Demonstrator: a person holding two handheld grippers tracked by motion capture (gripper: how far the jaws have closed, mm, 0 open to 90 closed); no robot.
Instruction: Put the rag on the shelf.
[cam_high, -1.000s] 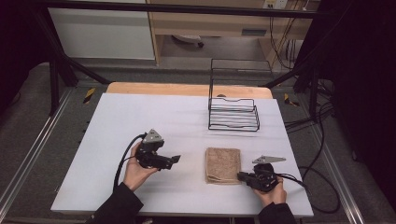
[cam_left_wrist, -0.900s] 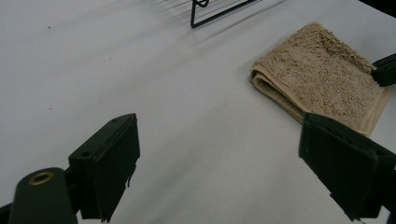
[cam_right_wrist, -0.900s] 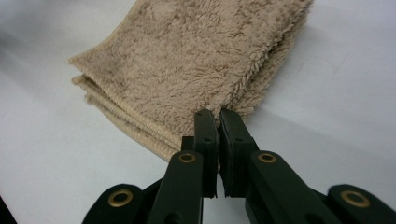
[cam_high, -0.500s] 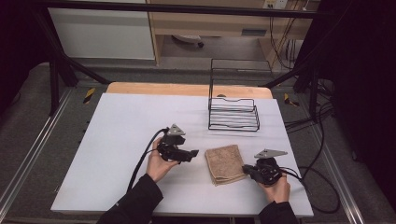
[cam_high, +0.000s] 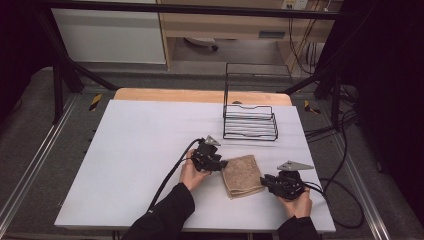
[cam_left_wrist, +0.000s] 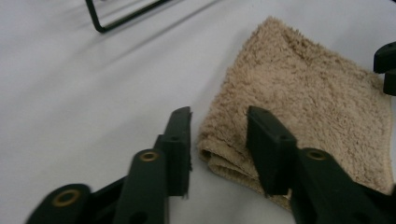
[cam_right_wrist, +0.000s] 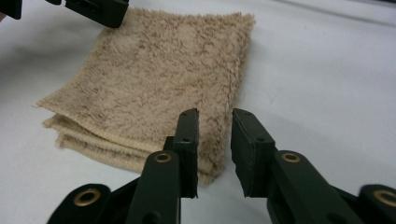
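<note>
Bench (cam_high: 135, 165): white top, wooden strip along the far edge.

Towel (cam_high: 242, 175): tan terry, folded in layers, lying flat on the bench at about 5 o'clock from centre, between the two tools. Layered fold edges show in the left gripper view (cam_left_wrist: 308, 98) and the right gripper view (cam_right_wrist: 154, 74).

Rack (cam_high: 250, 121): black wire, upright back, standing at 1 o'clock on the bench, well apart from the towel.

Left tool (cam_high: 223, 164): held in the left hand (cam_high: 190, 175), at the towel's 9 o'clock edge. Jaws apart, low over the bench, set around the folded corner, not clamped (cam_left_wrist: 218, 140).

Right tool (cam_high: 263, 181): held in the right hand (cam_high: 296, 202), at the towel's 3 o'clock edge. Jaws apart, one over the corner of the towel, one just beside it (cam_right_wrist: 215, 140).
</note>
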